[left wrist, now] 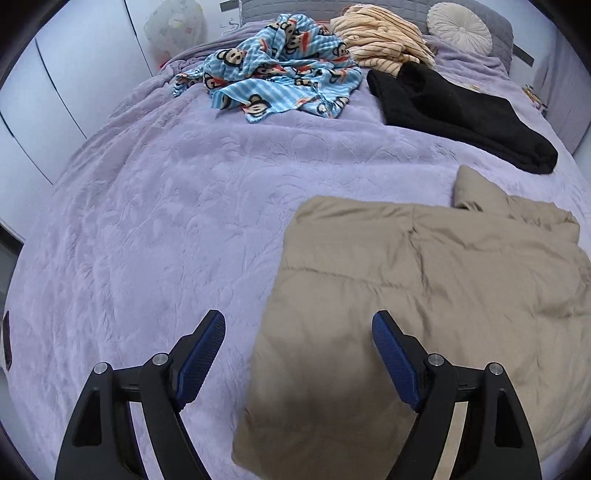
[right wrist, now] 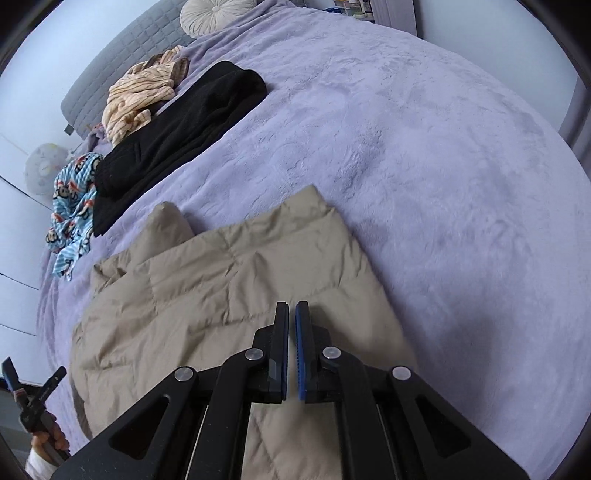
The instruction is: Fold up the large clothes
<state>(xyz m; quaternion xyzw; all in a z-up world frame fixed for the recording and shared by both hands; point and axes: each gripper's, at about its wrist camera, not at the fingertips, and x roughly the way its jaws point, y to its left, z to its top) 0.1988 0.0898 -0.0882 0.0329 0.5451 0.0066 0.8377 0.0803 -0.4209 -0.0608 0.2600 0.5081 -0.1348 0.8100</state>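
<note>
A folded beige quilted garment (left wrist: 424, 295) lies on the lilac bed cover (left wrist: 166, 206); it also shows in the right wrist view (right wrist: 229, 295). My left gripper (left wrist: 298, 325) is open and empty, hovering over the garment's left edge. My right gripper (right wrist: 291, 314) is shut with nothing between its pads, just above the garment's near right part. The left gripper also shows at the lower left of the right wrist view (right wrist: 33, 380), held by a hand. A folded black garment (left wrist: 458, 110) lies behind the beige one, also seen in the right wrist view (right wrist: 173, 125).
A crumpled blue monkey-print garment (left wrist: 280, 70) and a cream striped garment (left wrist: 380, 40) lie near the headboard, with a round white cushion (left wrist: 460, 27). White wardrobe doors (left wrist: 55, 92) stand left of the bed. Bare lilac cover (right wrist: 443, 184) spreads right of the beige garment.
</note>
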